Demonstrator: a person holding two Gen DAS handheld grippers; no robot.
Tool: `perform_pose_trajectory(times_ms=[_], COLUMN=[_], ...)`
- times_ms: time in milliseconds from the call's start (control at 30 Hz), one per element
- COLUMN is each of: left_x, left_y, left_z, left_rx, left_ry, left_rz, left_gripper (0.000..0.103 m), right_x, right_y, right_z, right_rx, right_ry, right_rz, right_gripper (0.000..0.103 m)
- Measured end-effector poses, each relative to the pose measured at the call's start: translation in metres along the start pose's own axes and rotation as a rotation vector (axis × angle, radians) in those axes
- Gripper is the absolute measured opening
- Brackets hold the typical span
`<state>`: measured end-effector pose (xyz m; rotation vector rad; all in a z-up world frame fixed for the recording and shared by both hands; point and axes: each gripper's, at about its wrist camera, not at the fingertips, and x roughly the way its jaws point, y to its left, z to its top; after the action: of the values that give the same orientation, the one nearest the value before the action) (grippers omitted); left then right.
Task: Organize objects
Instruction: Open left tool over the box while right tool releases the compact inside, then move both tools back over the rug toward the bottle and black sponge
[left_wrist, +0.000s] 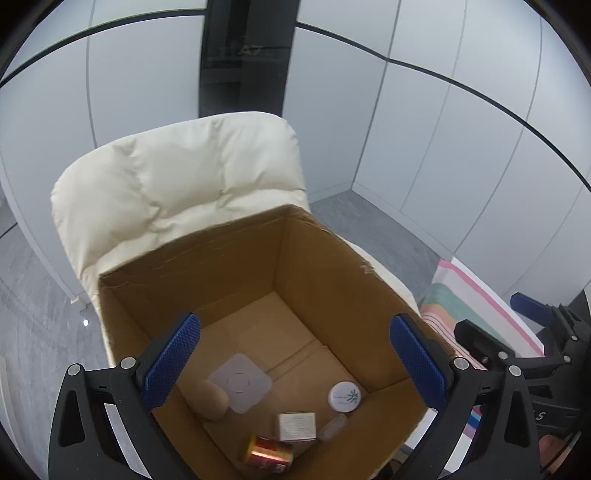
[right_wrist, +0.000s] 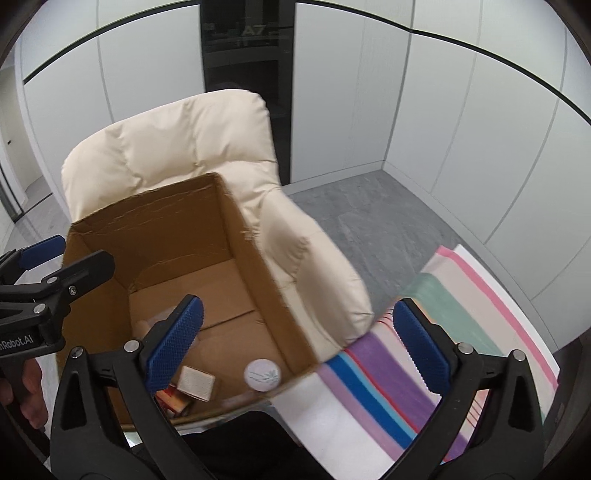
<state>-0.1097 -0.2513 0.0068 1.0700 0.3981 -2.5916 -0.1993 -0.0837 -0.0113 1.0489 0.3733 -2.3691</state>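
Note:
An open cardboard box (left_wrist: 221, 266) (right_wrist: 258, 280) stands on a cream padded chair. On its floor lie a round white jar (left_wrist: 344, 397) (right_wrist: 262, 374), a small white carton (left_wrist: 297, 426) (right_wrist: 196, 383), a red-and-gold can (left_wrist: 267, 453), a tan egg-shaped object (left_wrist: 209, 400), a flat white square pad (left_wrist: 240, 382) and a small clear bottle (left_wrist: 332, 428). My left gripper (left_wrist: 295, 363) hangs open over the box with nothing between its blue pads. My right gripper (right_wrist: 301, 345) is open and empty above the box's right wall and the striped cloth (right_wrist: 406, 384).
The cream chair (left_wrist: 166, 192) (right_wrist: 177, 147) backs onto white wall panels and a dark doorway. Grey floor (right_wrist: 369, 221) lies to the right. The striped cloth covers a surface at the lower right. A hand (right_wrist: 31, 391) holds the left gripper's handle.

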Motion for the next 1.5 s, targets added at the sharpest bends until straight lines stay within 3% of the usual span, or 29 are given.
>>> perform_pose_trajectory(times_ms=[867,1500], left_x=[0.022,0.031], left_y=[-0.143,-0.25], left_z=[-0.01,-0.033], left_rx=[0.206,0.335], left_ry=[0.031,0.063], left_rz=[-0.125,-0.23], left_gripper=[0.103,0.103], right_x=[-0.04,-0.085], right_y=[-0.144,-0.238], right_z=[-0.045,-0.102], right_rx=[0.204,0.319], right_ry=[0.014,0.021], right_rz=[-0.151,-0.271], right_gripper=[0.103,0.103])
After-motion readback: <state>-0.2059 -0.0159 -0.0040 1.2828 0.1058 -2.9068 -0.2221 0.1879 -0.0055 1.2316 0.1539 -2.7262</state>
